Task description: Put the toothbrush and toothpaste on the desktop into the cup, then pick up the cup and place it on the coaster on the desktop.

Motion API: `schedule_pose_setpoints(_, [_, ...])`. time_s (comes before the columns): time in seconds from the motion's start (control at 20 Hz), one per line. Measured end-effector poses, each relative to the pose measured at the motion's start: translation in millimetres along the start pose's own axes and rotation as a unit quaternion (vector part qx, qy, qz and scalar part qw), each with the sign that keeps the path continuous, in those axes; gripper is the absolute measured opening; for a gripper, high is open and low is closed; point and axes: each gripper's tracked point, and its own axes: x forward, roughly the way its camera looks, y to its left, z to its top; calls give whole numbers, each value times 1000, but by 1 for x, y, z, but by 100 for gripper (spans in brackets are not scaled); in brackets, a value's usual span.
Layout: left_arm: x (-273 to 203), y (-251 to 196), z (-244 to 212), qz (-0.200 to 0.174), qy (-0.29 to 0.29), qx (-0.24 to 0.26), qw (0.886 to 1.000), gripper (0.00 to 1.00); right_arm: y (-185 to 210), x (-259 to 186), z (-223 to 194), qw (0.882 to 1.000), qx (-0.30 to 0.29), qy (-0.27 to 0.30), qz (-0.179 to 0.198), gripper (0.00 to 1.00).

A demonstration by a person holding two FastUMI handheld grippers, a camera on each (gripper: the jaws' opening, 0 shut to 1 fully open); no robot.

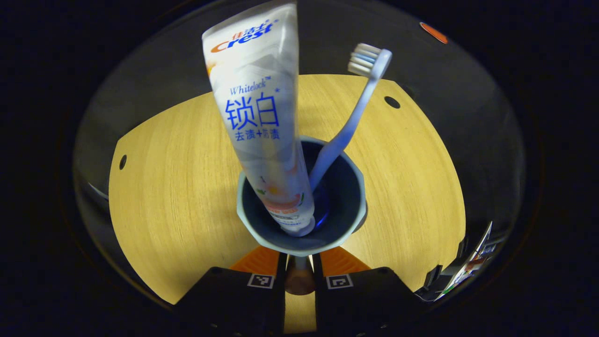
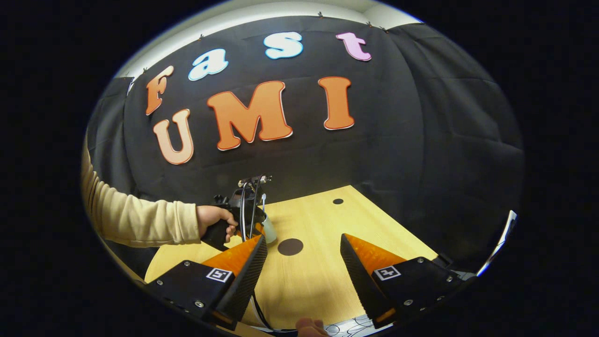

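Observation:
A grey-blue cup (image 1: 348, 206) fills the middle of the left gripper view. A white toothpaste tube (image 1: 262, 117) and a pale blue toothbrush (image 1: 360, 103) stand in it, bristles up. My left gripper (image 1: 299, 257) is shut on the cup's near side. In the right gripper view a hand (image 2: 213, 220) holds that left gripper (image 2: 243, 210) with the cup (image 2: 269, 230) just left of the dark round coaster (image 2: 290, 246). I cannot tell whether the cup touches the table. My right gripper (image 2: 304, 269) stands open near the front edge, nothing between its fingers.
The wooden desktop (image 1: 178, 187) has small dark holes (image 1: 392, 101) near its far corners. Black cloth walls surround it. A cream sleeve (image 2: 140, 220) reaches in from the left in the right gripper view. Cables (image 2: 262, 309) lie at the table's front edge.

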Motion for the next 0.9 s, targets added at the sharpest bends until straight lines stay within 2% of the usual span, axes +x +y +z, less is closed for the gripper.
schedule_pose_setpoints(0.45, [-9,16,6,-18,16,42,999,25,-37,-19,-12,998,24,6,-59,94])
schedule_pose_setpoints(0.9, [-12,12,12,1,42,49,998,25,-62,-21,-32,994,51,36,-89,94])
